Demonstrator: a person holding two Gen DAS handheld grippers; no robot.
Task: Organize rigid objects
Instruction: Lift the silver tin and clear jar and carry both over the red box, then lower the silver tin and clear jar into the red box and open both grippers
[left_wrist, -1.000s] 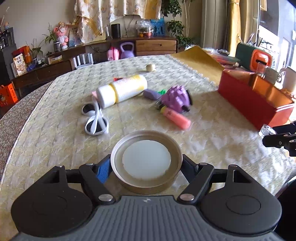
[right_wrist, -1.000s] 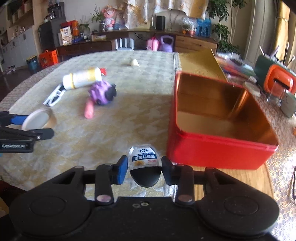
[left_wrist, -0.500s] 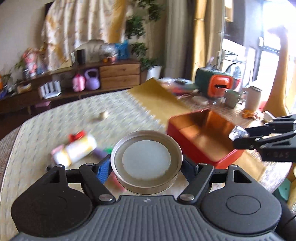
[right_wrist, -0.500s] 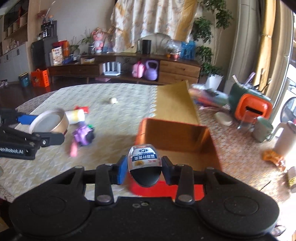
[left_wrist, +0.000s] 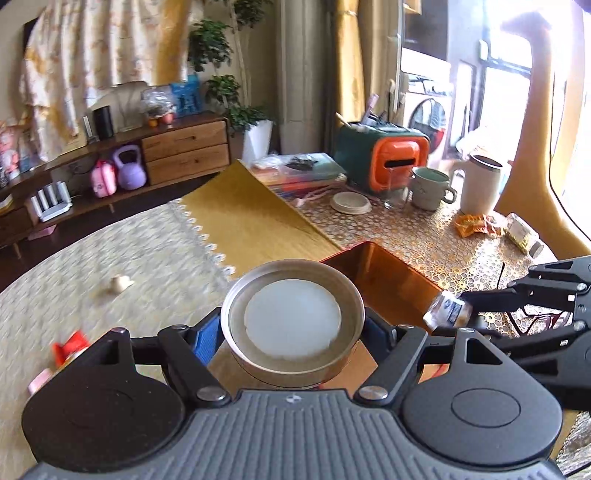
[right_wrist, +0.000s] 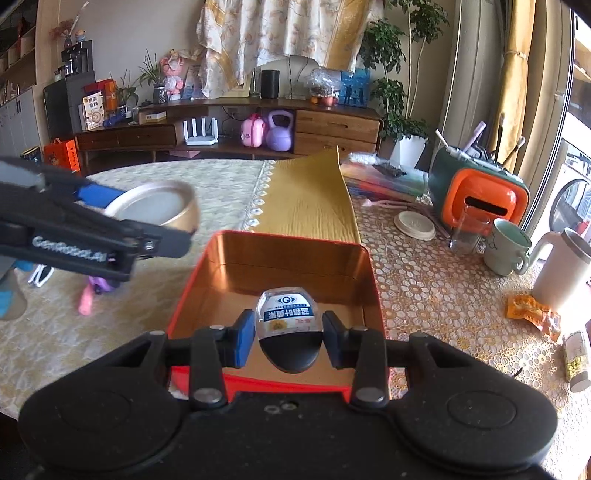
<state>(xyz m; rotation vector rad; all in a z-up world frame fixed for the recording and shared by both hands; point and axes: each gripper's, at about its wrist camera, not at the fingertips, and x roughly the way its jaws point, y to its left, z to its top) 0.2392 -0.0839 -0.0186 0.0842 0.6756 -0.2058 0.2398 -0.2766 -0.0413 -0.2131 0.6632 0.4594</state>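
Metal lid (left_wrist: 291, 325) clamped face-up in left gripper (left_wrist: 291, 334); right gripper (right_wrist: 289, 338) grips bottle (right_wrist: 287, 314), cap toward camera.

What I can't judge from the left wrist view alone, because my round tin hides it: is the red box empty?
Observer: In the right wrist view, the part of the red box's floor that shows is bare. Its nearest strip is hidden behind the right gripper.
Operator: What is that gripper holding?
Observer: A small bottle with a blue label, black cap toward the camera, clamped between the pads and seen against the box's opening.
Operator: And my tin?
Observer: From that side the round tin, held in the left gripper, appears left of the box's rim, not over its opening.
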